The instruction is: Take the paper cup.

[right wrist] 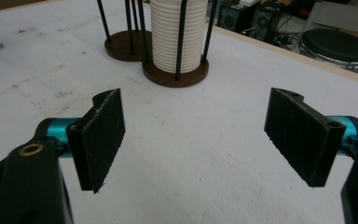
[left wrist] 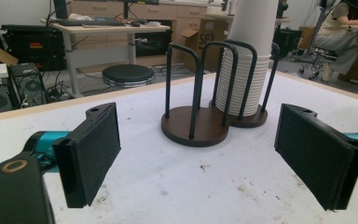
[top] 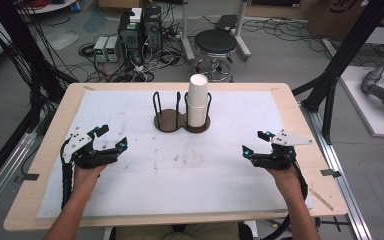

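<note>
Cup stack (top: 197,101) fills right holder (top: 182,121) bay — left bay bare.

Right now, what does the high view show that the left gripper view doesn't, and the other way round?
The high view alone takes in both hands, the right gripper with its grey plate, the whole white mat and the wooden table edge.

The left gripper view alone gives a close look at the left gripper, its black pads wide apart, and at a seated person in the background.

Both show the two-ring cup holder, the white cup stack in one ring, and the black stool.
</note>
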{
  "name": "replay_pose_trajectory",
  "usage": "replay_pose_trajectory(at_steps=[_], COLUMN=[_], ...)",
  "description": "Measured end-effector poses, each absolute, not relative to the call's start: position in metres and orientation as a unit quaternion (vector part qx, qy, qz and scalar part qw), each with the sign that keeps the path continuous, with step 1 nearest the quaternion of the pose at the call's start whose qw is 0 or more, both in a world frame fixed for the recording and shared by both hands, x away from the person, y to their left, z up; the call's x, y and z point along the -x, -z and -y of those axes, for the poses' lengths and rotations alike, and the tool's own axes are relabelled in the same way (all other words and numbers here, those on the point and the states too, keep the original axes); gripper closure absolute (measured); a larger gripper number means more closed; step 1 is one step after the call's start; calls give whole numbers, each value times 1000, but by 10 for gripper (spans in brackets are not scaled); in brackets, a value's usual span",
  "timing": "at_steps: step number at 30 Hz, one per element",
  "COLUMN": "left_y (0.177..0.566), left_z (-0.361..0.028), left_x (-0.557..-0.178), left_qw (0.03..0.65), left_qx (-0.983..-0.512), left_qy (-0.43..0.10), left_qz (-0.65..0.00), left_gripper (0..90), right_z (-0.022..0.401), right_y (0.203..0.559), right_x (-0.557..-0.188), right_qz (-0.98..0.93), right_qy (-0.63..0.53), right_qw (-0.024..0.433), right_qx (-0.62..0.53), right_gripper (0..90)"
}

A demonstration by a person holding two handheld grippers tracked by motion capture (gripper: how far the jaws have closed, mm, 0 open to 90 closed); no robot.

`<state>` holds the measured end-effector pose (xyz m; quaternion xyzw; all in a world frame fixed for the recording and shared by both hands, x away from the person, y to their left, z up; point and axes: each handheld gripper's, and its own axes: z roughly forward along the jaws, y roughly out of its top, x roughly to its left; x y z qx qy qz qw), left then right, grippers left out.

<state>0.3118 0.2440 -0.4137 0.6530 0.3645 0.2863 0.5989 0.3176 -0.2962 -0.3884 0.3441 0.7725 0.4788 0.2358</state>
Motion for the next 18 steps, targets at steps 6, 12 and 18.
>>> replay_pose_trajectory(at_steps=[6, 12, 18], left_y=[413, 413, 414], left_z=[-243, -241, -240], left_x=[-313, -314, -314], left_qw=[602, 602, 604], left_qx=[-650, -652, -653], left_qy=[-288, -285, -281], left_qz=[-363, -363, -361], left_gripper=[142, 142, 142], right_z=[287, 267, 248], right_y=[376, 357, 337], right_x=[-327, -346, -366], right_qz=[-772, -787, -790], right_qy=[-489, -489, -493], right_qw=[229, 220, 214], right_qx=[-336, -305, -294], right_gripper=[206, 205, 206])
